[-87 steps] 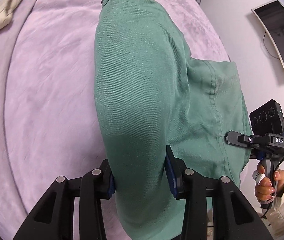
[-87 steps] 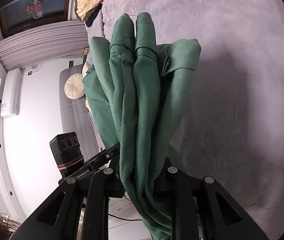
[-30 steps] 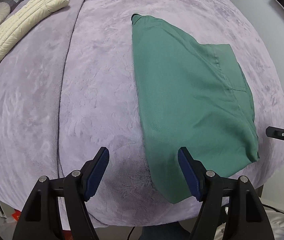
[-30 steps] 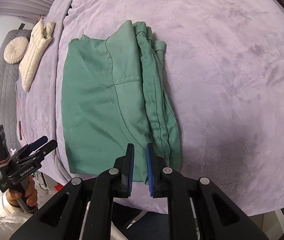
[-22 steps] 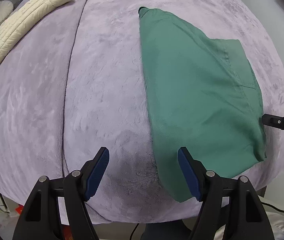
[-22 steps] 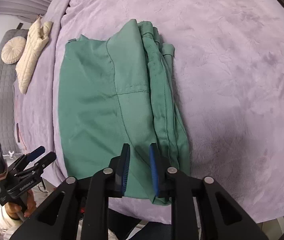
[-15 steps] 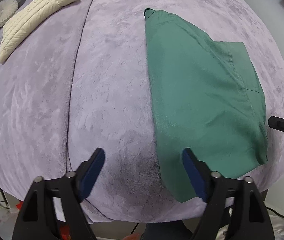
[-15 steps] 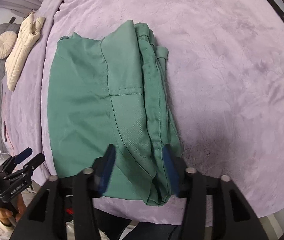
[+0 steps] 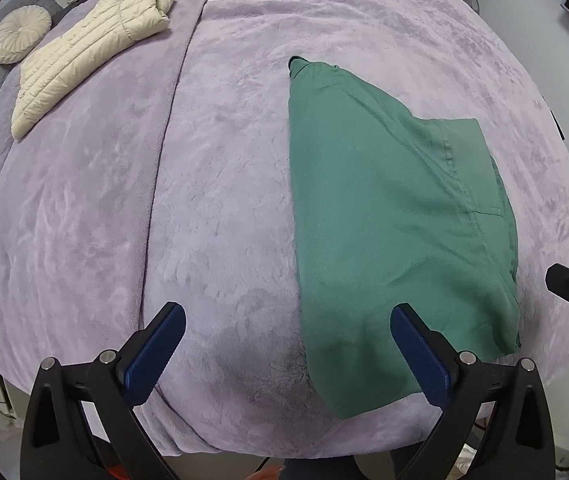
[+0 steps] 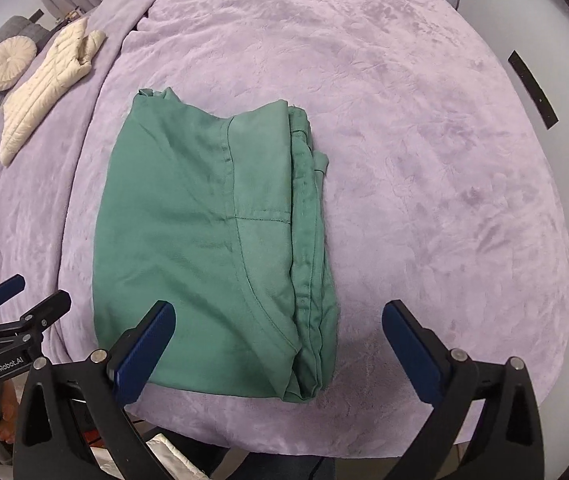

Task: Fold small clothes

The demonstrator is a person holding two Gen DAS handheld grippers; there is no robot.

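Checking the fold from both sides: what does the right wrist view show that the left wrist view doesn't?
Only the right wrist view shows the stacked fold edges along the green garment's right side, plus the left tool.

Only the left wrist view shows the garment's smooth left edge straight on.

Both show the garment lying flat on the purple blanket, the cream jacket, the round cushion, and open tools holding nothing.

A folded garment (image 9: 388, 216) (image 10: 212, 232) lies flat on the bed (image 9: 220, 184) (image 10: 424, 184), near its front edge. The left claw (image 9: 286, 350) hangs before the garment's left edge, the right claw (image 10: 278, 344) before its stacked right edge, neither touching it. A puffer jacket (image 9: 84, 56) (image 10: 44, 88) lies far back left, a round cushion (image 9: 20, 34) (image 10: 9, 63) beside it.
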